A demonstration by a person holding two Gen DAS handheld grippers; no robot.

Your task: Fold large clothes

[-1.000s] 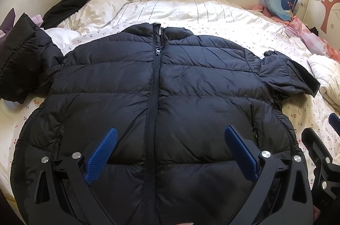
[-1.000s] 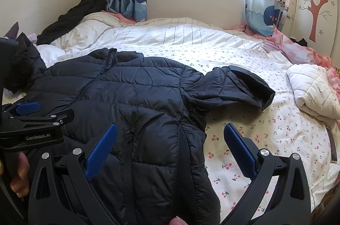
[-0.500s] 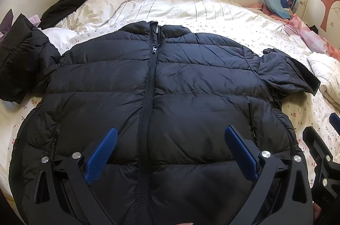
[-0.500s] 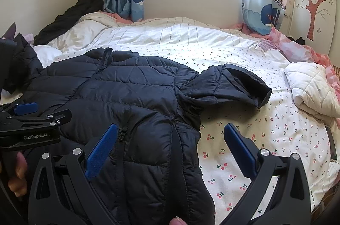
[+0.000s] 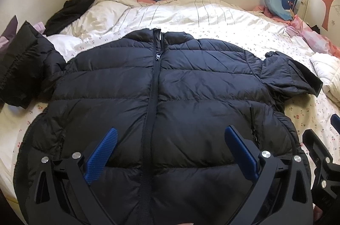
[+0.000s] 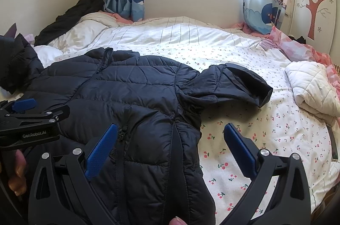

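- The black puffer jacket point(image 5: 170, 101) lies front up and zipped on the bed point(image 5: 223, 19), collar toward the window; its hem runs behind the gripper frame and off the lower edge of the left wrist view, so the bottom edge cannot be seen.
- The jacket's sleeve at the left of that view point(image 5: 23, 68) is bunched up and cut by the fisheye rim; how it lies is hard to tell.
- The other sleeve point(image 6: 229, 85) is folded short, its cuff resting on the cherry-print sheet point(image 6: 265, 140).
- The left hand-held gripper point(image 5: 170, 150) is released, blue fingers point(image 5: 102, 152) spread wide over the lower front of the jacket, straddling the zipper point(image 5: 152, 110), gripping nothing; whether the tips touch the fabric cannot be told.
- The right hand-held gripper point(image 6: 170, 148) is also released and wide, one finger over the jacket's side, the other over bare sheet, holding nothing.
- In the left wrist view only a part of the right hand-held gripper shows at the right edge.
- A white quilted bundle point(image 6: 312, 87) lies well apart from the jacket, partly cut off.
- A dark garment point(image 5: 85, 2) is heaped at the far corner against the wall.
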